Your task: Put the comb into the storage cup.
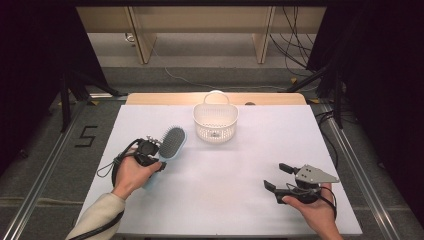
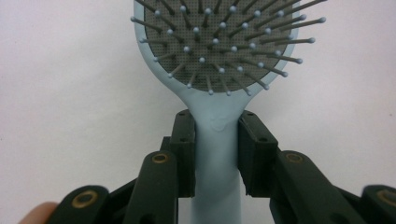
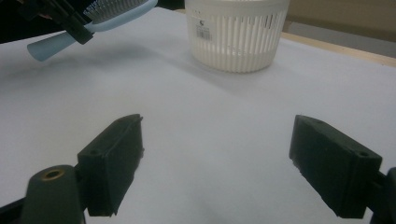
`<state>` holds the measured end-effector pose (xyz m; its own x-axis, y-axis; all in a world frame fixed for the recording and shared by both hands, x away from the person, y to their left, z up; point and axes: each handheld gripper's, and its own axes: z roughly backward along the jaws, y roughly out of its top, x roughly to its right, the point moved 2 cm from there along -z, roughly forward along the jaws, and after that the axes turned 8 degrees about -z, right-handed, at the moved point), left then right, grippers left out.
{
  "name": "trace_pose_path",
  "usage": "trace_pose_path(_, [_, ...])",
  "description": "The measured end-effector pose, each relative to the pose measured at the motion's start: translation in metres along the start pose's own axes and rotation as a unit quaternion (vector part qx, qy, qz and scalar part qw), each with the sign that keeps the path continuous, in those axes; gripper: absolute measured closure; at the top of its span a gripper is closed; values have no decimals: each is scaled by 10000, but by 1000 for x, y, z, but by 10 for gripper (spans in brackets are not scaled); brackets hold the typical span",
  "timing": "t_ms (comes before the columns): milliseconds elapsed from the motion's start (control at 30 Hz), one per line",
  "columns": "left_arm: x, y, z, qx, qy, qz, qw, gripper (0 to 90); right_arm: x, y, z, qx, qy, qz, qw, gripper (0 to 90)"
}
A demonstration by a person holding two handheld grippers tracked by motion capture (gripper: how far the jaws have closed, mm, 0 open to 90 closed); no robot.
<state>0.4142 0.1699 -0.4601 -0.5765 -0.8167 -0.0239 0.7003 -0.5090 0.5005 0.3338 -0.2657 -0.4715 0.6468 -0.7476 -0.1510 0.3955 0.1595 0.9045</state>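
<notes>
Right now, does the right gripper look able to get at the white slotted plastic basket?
Probably yes. The right gripper rests with jaws wide open and nothing between them, and bare white tabletop lies between it and the white slotted plastic basket. The light blue hairbrush stays off to the side.

Lab or recording studio, not home. Flat white sheet-covered table on pale wooden board, set on grey carpeted floor. Black curtains close off both sides. Black tripod legs stand at left and right of table. Loose black cables trail over floor behind. Black tape numeral "5" marks floor at left. Light wooden bench legs at back.
</notes>
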Motion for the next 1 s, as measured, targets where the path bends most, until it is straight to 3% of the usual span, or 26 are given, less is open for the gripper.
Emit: trace_pose_path(1000, [-2,2,7,555,186,90,9982,700,0,0,0,3,16,-7,10000,178])
